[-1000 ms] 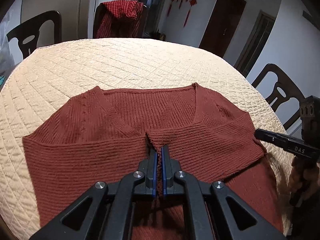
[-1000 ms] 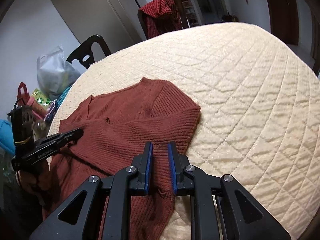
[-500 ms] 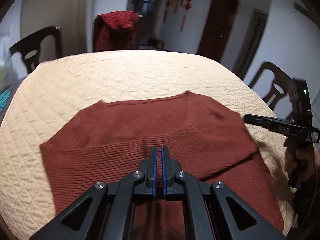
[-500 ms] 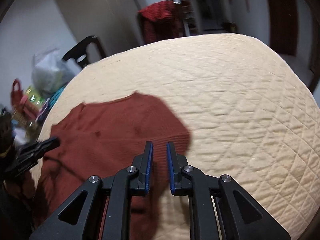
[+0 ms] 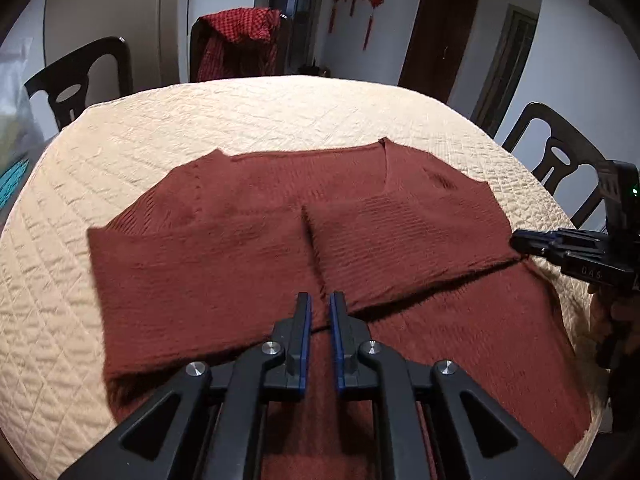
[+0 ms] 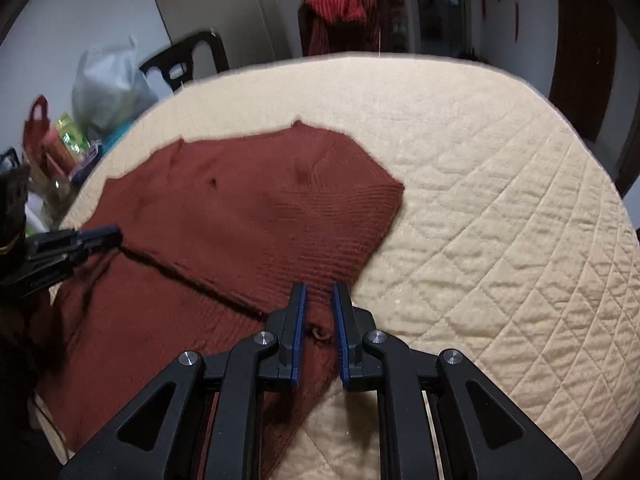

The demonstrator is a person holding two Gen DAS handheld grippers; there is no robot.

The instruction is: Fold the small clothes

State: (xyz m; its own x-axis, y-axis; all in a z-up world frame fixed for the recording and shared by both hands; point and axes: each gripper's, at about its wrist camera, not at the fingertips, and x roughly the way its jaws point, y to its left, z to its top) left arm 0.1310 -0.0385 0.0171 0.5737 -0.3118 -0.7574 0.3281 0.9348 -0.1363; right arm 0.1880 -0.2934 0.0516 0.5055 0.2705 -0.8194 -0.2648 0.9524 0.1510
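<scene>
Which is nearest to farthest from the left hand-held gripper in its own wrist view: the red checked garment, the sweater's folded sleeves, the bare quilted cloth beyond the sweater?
From the left hand-held gripper:
1. Folded sleeves of the sweater, just ahead of the tips.
2. Bare quilted cloth, beyond the neckline.
3. Red checked garment, draped on the chair behind the table.

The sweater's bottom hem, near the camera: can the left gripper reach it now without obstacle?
Probably yes. The left gripper, its jaws opening with nothing between them, hovers over the sweater with no object between it and the near edge. The right gripper is off at the sweater's right side, clear of that path.
</scene>
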